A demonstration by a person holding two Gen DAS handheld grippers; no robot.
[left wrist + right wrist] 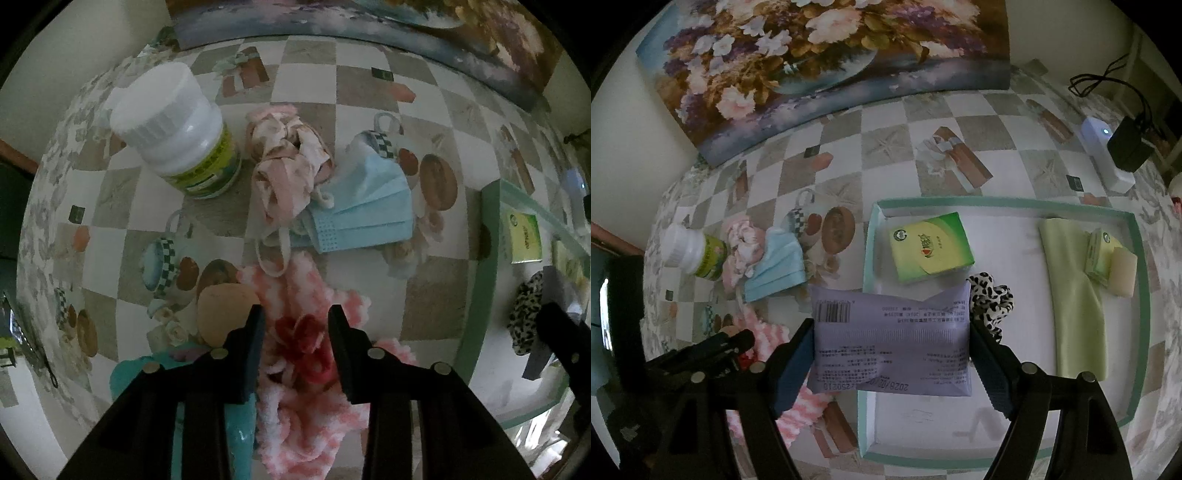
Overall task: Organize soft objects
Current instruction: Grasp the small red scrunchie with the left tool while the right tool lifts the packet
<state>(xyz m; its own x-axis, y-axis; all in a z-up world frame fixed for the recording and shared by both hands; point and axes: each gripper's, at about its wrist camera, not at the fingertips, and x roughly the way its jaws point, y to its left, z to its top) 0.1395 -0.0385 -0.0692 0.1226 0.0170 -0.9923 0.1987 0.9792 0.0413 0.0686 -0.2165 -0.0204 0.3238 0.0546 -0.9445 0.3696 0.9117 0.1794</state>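
The left gripper [297, 325] points straight down with its jaws partly closed around a fluffy pink-and-white chenille cloth [306, 369]; its red centre sits between the fingers [255, 332], though whether the pads already pinch it I cannot tell. The grip looks aimed at the thickest bunch, probably so the floppy cloth lifts in one piece. Just beside the left finger lie a tan makeup sponge [221, 310] and a teal item [236, 421]. Farther up the tablecloth [369, 88] are a pink floral scrunchie [288, 162] and, touching it, a blue face mask [365, 206], with a white-capped bottle [181, 133] to their left. The right gripper [890, 354] holds a lavender tissue pack [890, 339] by its short sides, jaws wide, hanging over the near left edge of a green-rimmed tray [1137, 295], apparently the collecting place. Inside it lie a green tissue pack [931, 247], a leopard-print scrunchie [993, 295], a pale green cloth [1075, 302], a smaller pack [1100, 254] and a cream sponge [1124, 273].
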